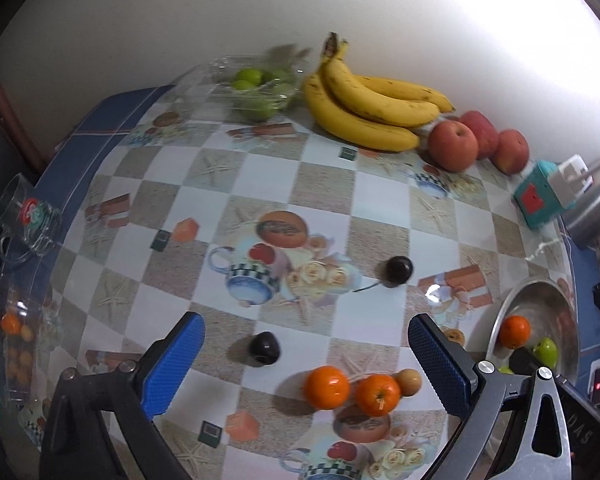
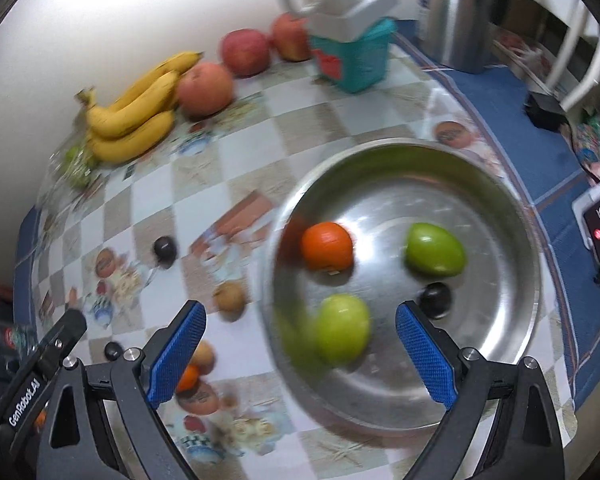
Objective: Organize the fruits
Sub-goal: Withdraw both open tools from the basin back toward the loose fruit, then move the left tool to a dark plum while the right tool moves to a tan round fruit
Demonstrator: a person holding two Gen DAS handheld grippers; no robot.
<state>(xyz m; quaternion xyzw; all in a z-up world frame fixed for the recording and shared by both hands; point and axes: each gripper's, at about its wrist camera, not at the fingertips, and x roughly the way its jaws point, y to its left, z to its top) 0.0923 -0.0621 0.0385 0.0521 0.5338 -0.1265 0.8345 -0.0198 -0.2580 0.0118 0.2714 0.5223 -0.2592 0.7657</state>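
Both the left claw [image 1: 306, 364] and the right claw [image 2: 300, 354] gape wide and hold nothing. Loose oranges [image 1: 326, 387] and dark plums [image 1: 264, 348] lie on the desk [image 1: 380, 200] just beside the steel bowl [image 2: 512, 184], which already holds some fruit. A careless nudge could roll one off the desk, or an off-centre pinch could squirt a plum free.

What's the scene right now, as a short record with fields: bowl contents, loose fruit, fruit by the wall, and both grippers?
bowl: steel bowl holds an orange, two green fruits and a dark plum
loose fruit: two oranges, two dark plums on the tablecloth
wall: bananas, red apples
left gripper: open, empty
right gripper: open, empty, over the bowl
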